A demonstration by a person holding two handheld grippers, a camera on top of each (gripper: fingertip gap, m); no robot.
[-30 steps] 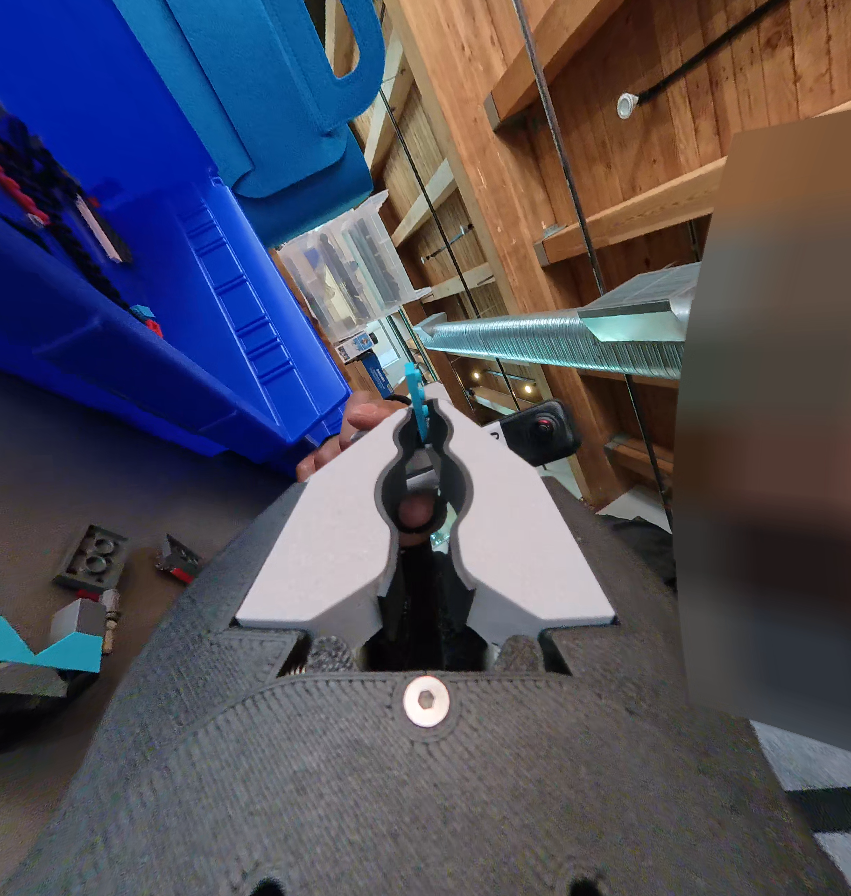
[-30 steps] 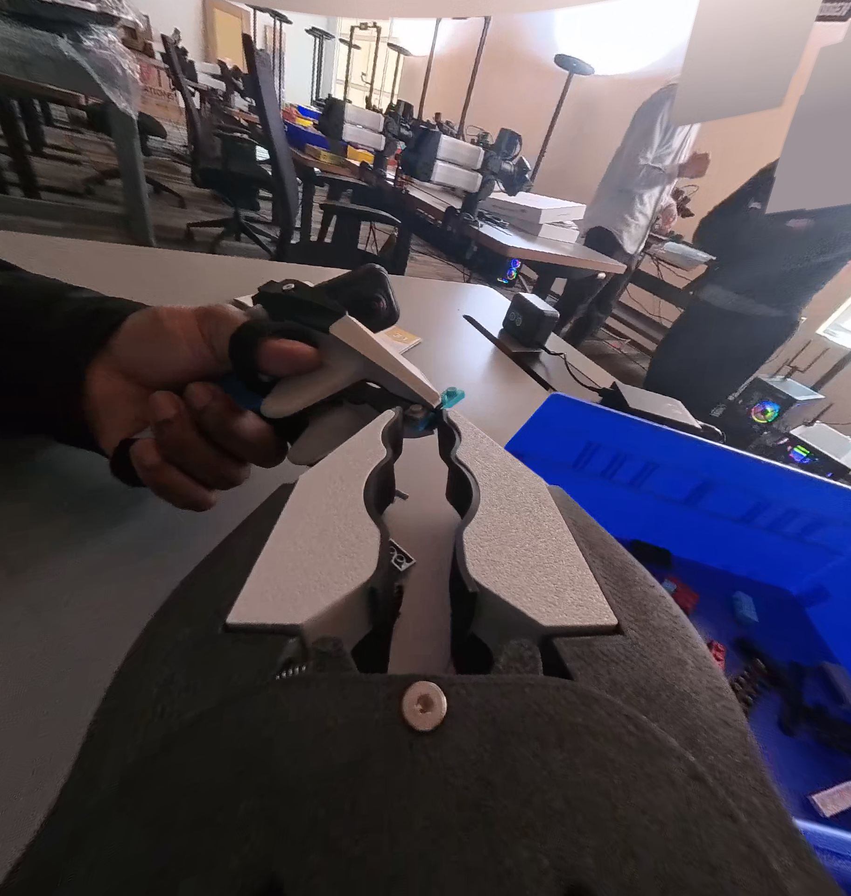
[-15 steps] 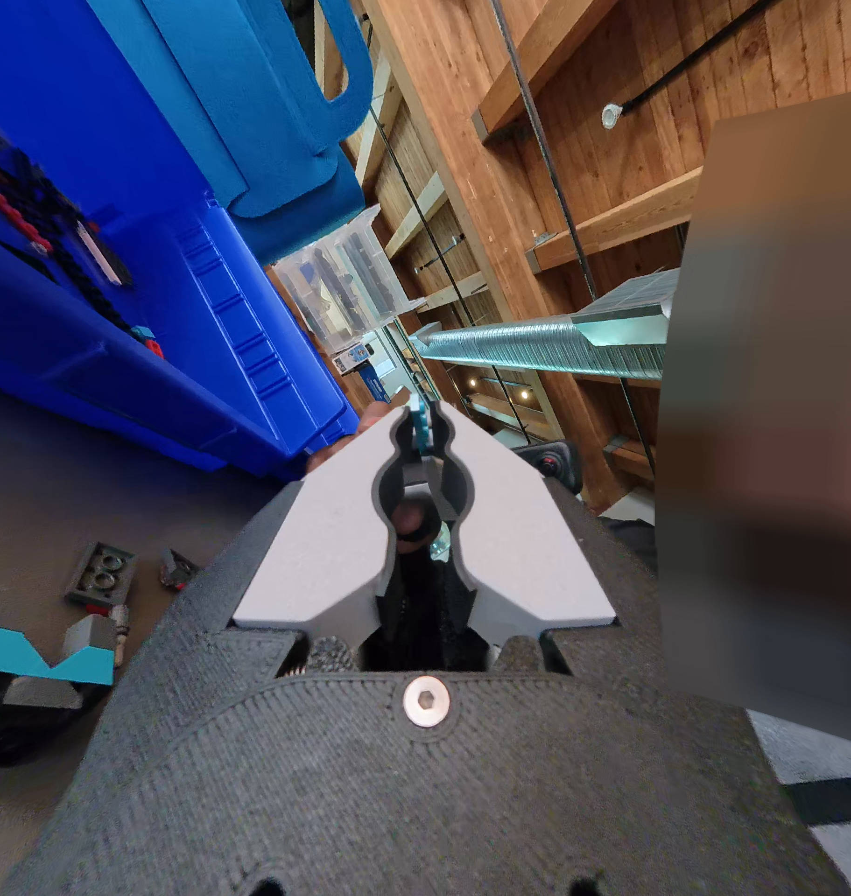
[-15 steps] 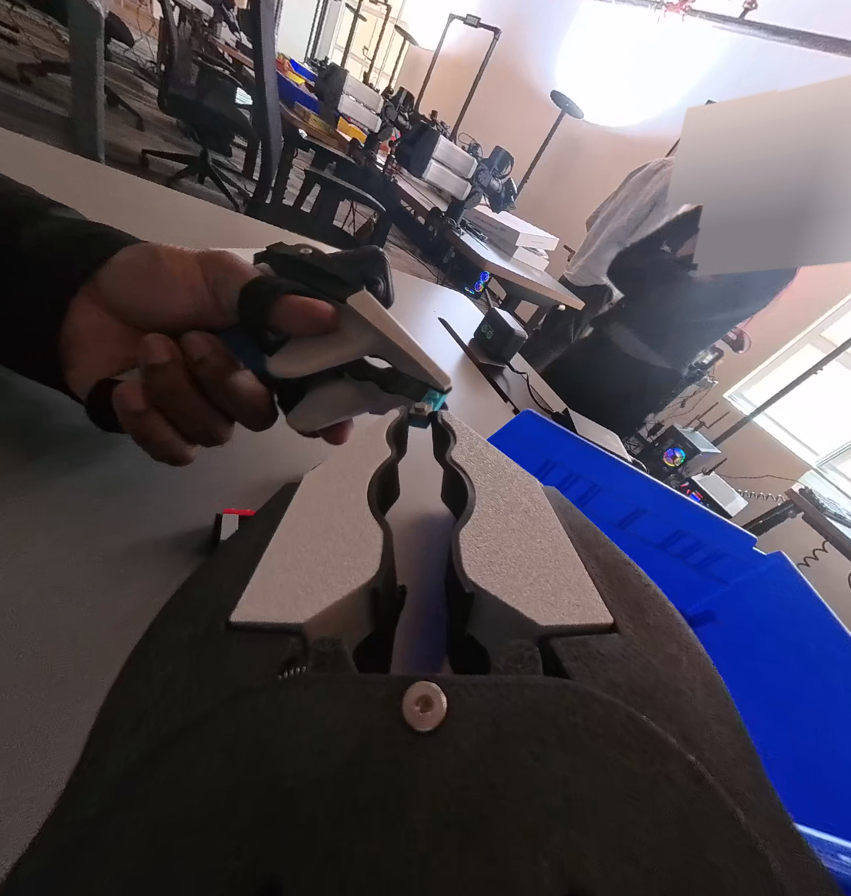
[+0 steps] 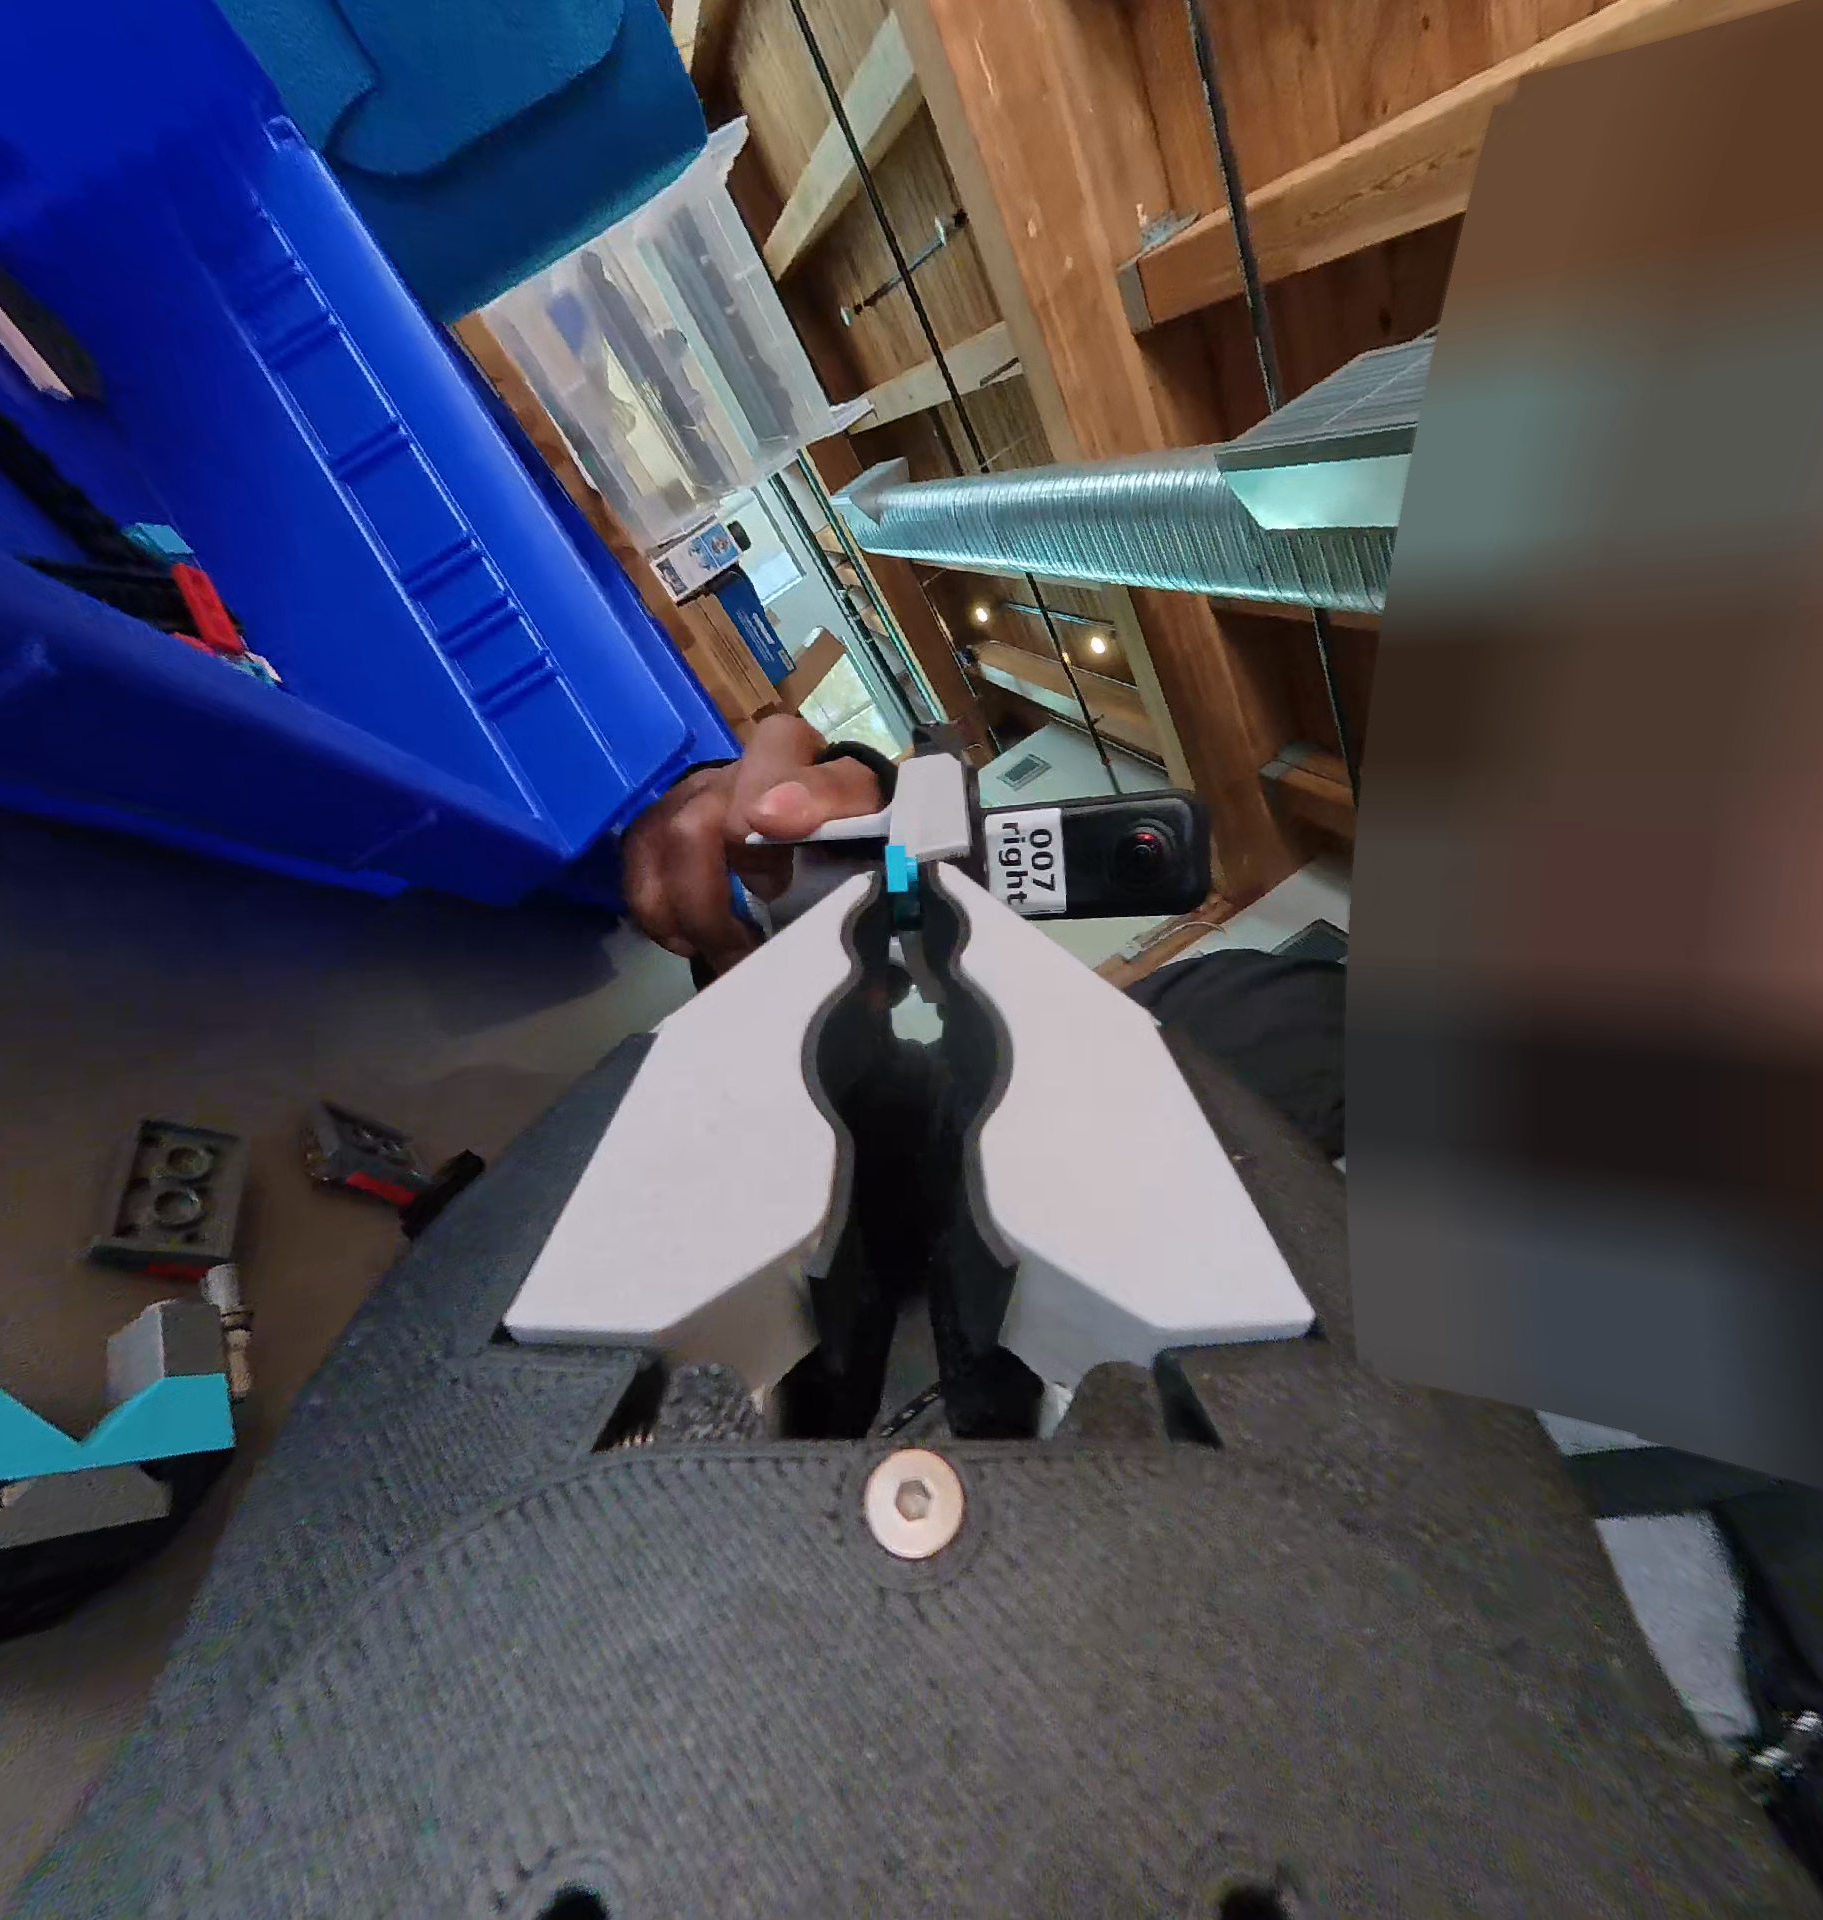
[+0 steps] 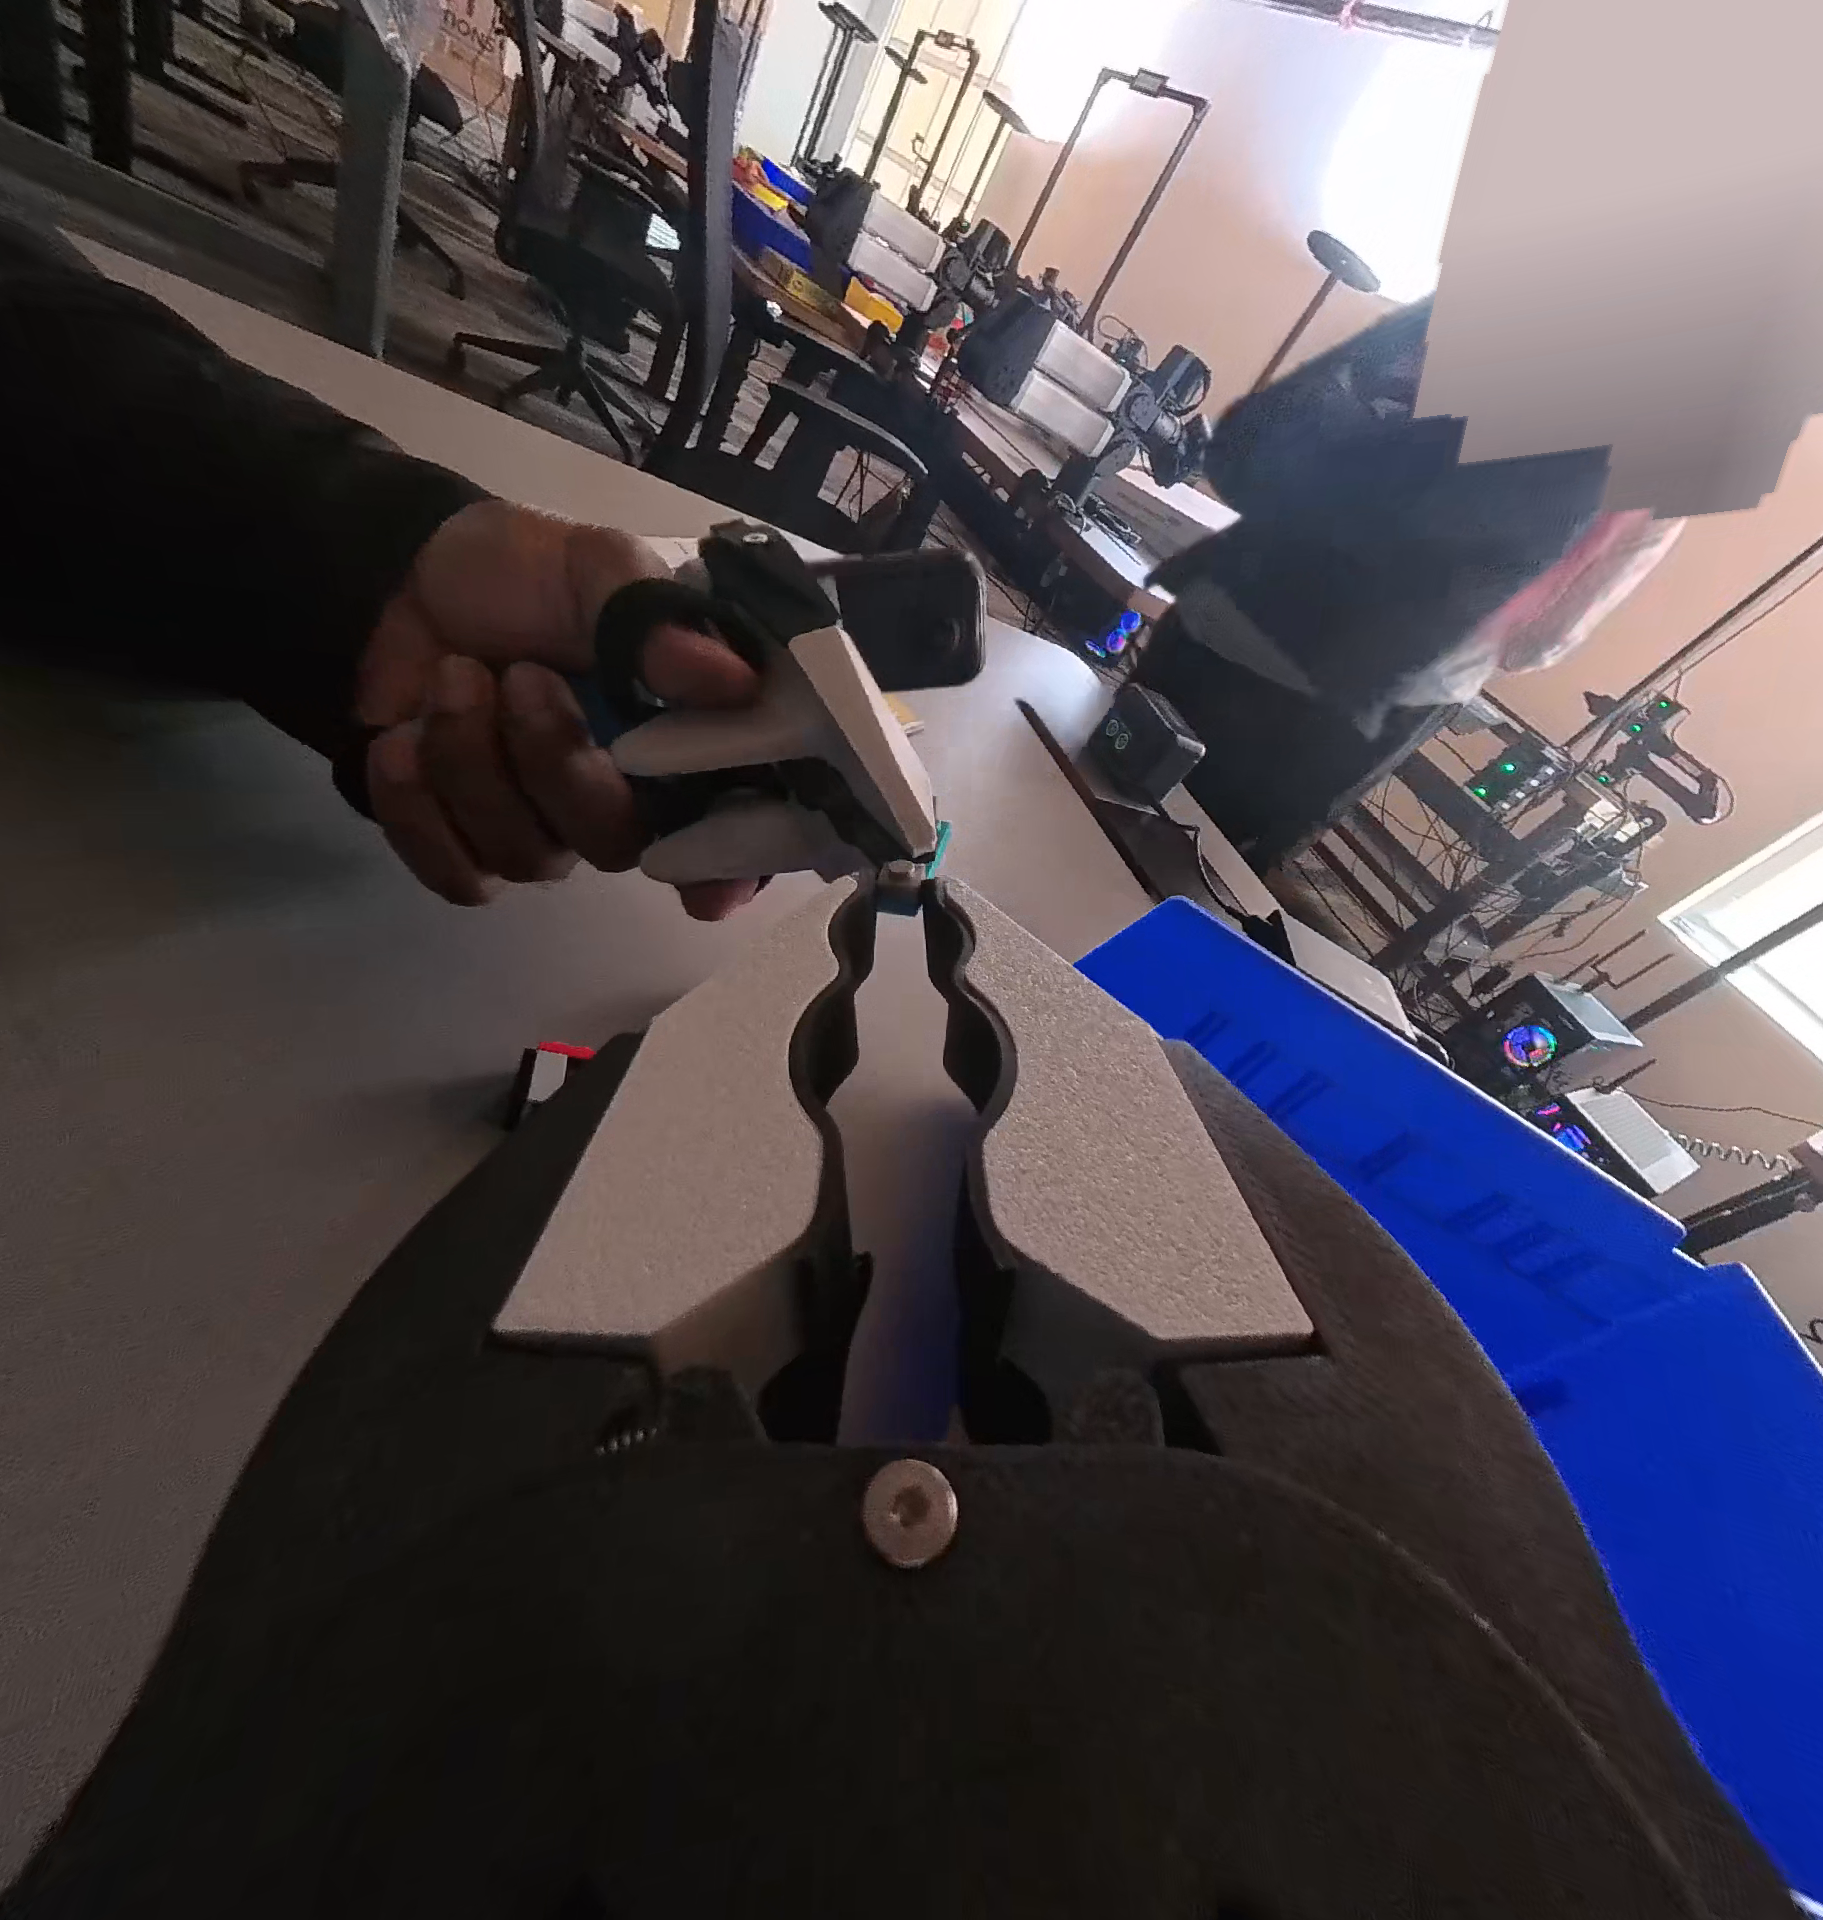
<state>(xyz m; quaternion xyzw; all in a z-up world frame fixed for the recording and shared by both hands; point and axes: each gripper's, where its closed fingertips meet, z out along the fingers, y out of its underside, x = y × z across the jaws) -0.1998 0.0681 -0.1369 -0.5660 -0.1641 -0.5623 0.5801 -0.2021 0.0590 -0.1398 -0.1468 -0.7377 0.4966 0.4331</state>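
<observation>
In the left wrist view my left gripper (image 5: 899, 896) is shut on a small teal brick (image 5: 898, 871) held up off the grey table (image 5: 263, 1018). The right gripper's grey fingers (image 5: 928, 816), held by a hand, meet that brick from beyond. In the right wrist view my right gripper (image 6: 899, 896) is shut on a small grey-and-teal piece (image 6: 896, 883). The left gripper (image 6: 922, 836) comes in from the left, tip to tip, with the teal brick (image 6: 943, 836) touching that piece. Whether the two pieces are joined is hidden.
A big blue bin (image 5: 346, 540) with loose parts stands on the table; it also shows in the right wrist view (image 6: 1509, 1226). A dark grey brick (image 5: 169, 1195), a dark and red piece (image 5: 367, 1158) and a teal-grey build (image 5: 86, 1429) lie nearby. A red-white piece (image 6: 545, 1070) lies by my right gripper. A person stands behind. Left and right tips are no more than a few centimetres apart.
The two grippers have come together tip to tip. The right gripper has narrowed onto the small piece. The right gripper and its camera now show clearly ahead in the left wrist view.
</observation>
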